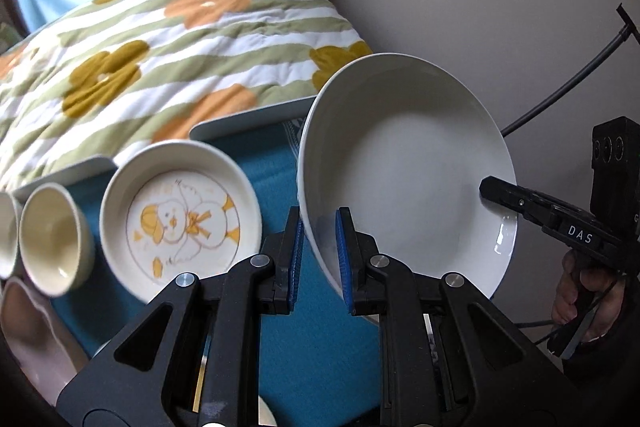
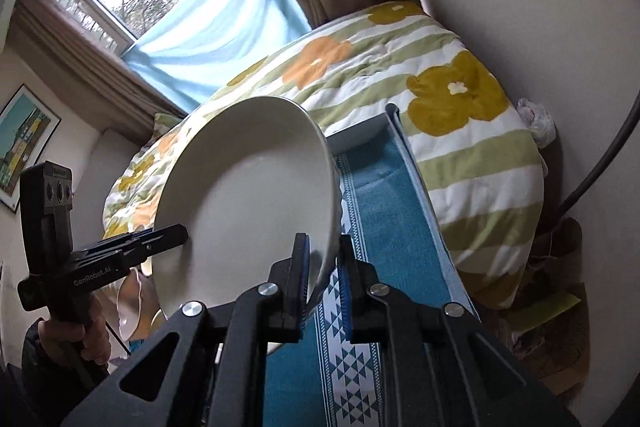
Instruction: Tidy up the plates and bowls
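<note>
White ceramic fills my view: on the teal cloth [image 1: 320, 367] at left sit two small cups [image 1: 52, 239] and a duck-print dish [image 1: 180, 223]; right of them, my left claw [image 1: 318, 259] and right claw [image 2: 324, 283] both clamp the big tilted white bowl [image 1: 412, 179] by opposite rims, lifted clear of the cloth.

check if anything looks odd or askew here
The big white plate is off the table, tilted steeply on edge, with the left claw and right claw each clamped on its rim. Nothing looks spilled or broken.
</note>
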### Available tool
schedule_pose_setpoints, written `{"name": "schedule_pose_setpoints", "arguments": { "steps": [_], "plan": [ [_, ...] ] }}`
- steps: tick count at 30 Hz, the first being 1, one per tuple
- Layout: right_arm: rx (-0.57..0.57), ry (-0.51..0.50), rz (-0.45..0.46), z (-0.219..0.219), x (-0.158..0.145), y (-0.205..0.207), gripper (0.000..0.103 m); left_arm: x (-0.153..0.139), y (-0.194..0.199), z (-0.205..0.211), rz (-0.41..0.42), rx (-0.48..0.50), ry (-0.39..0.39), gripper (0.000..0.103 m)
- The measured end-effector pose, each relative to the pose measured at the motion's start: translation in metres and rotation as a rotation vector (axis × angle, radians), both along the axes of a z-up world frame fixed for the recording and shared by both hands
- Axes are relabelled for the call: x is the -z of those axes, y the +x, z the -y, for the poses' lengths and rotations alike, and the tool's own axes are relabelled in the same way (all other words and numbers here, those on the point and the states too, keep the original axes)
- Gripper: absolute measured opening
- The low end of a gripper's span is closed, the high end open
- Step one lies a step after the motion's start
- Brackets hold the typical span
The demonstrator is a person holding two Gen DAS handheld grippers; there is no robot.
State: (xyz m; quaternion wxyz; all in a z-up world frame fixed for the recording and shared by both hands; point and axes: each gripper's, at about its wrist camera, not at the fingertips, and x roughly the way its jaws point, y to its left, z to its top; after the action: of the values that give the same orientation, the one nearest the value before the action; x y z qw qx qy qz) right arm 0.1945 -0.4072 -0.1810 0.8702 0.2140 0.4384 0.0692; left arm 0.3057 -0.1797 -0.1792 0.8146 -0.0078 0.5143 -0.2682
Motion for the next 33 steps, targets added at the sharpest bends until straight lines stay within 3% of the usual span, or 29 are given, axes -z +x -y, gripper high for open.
{"name": "schedule_pose_setpoints", "arguments": {
  "steps": [8, 17, 25, 33],
  "plan": [
    [-0.227, -0.005, -0.015, -0.057, 0.005, -0.029, 0.012, 0.006, -0.090, -0.071, -0.027, -0.244, -0.010, 0.014],
    [-0.398, 0.008, -0.080, -0.145, 0.049, -0.041, 0.012, 0.044, -0.155, -0.165, -0.104, -0.429, -0.003, 0.014],
    [-0.408, -0.016, -0.124, -0.208, 0.090, -0.042, 0.012, 0.089, -0.160, -0.227, -0.160, -0.443, -0.001, 0.014],
    [-0.334, -0.079, -0.146, -0.231, 0.105, -0.044, 0.012, 0.118, -0.142, -0.243, -0.180, -0.370, 0.005, 0.014]
  ]
}}
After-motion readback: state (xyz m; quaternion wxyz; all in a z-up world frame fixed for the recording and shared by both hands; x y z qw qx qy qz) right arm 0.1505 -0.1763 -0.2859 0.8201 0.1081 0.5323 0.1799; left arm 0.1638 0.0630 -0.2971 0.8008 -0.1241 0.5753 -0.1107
